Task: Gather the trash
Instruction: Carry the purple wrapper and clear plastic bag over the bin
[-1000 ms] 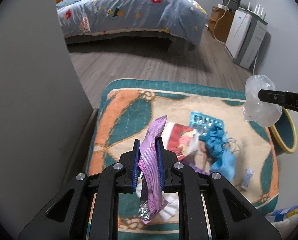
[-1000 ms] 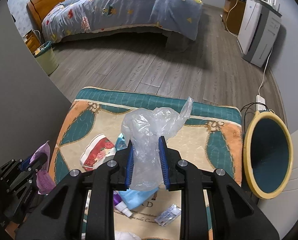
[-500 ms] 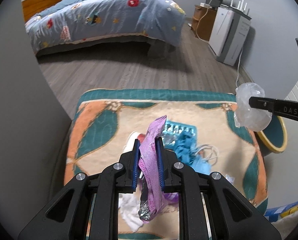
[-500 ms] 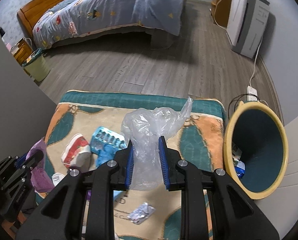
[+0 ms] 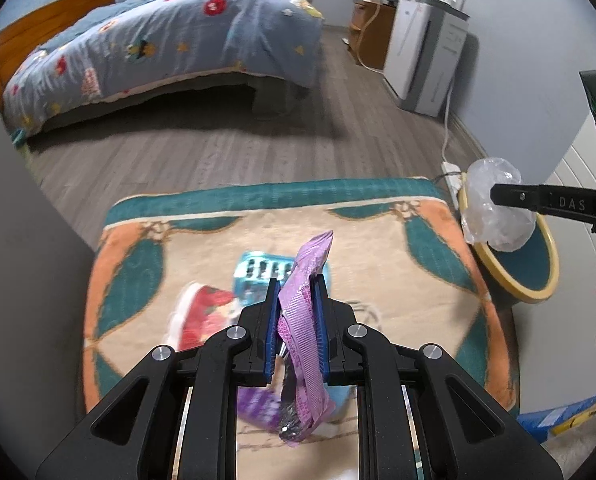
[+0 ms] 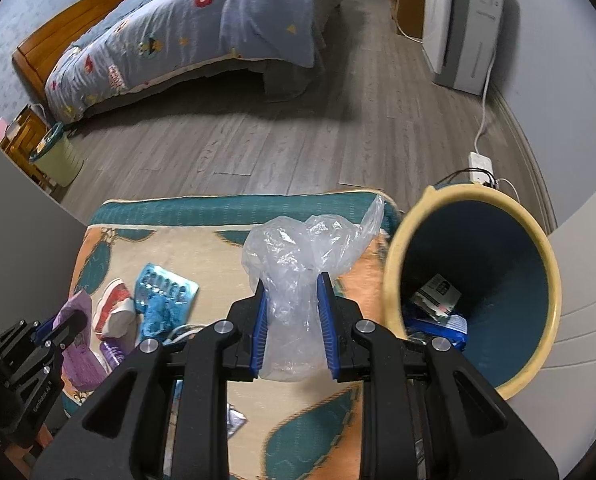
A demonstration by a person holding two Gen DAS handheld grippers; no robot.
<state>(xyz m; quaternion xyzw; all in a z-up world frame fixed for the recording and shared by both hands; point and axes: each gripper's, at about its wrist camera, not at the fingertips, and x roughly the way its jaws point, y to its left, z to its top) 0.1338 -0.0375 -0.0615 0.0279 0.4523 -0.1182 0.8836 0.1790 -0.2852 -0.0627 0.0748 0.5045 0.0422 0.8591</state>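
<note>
Here the left tongs (image 5: 296,308) pinch a long purple foil snack wrapper (image 5: 304,344) between their blue pads; its long axis runs roughly from 6 to 12 o'clock in the left wrist view, the upper end tipping toward 1 o'clock and the crumpled silver-lined end hanging below the pads. The right tongs (image 6: 293,312) are pressed onto a crumpled clear plastic bag (image 6: 302,276), which stands upright with a loose corner pointing to about 1 o'clock. Just to the right of that bag, at 3 o'clock, sits a round bin with a yellow rim and dark blue inside (image 6: 538,240), with a few scraps at its bottom. Below both tongs lies a teal, orange and cream patterned mat (image 5: 378,240) carrying a light blue plastic tray (image 6: 163,286) and a red and white packet (image 5: 201,312), which lie side by side.
</note>
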